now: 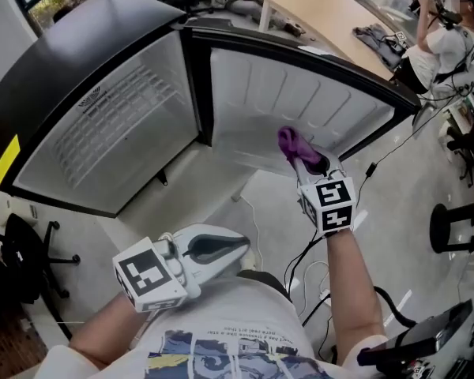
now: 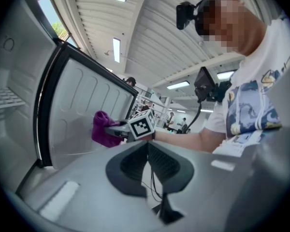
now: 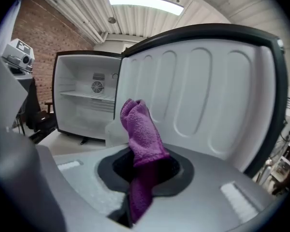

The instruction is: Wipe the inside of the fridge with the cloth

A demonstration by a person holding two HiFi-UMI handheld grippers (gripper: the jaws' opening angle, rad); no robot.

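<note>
Purple cloth [image 3: 141,138]: pinched by the right gripper [image 1: 306,159], held up right by the inner door panel [image 1: 300,101]; contact can't be told
Right jaws: clamped on the cloth
Left gripper [image 1: 231,245]: jaws pressed together, nothing gripped, kept low
Fridge [image 1: 103,125]: door swung wide

Head view steeply down onto open fridge [image 1: 103,133] and door [image 1: 300,101], left gripper view low, looking across at door, right gripper view near door, fridge beyond, door shared by all.
</note>
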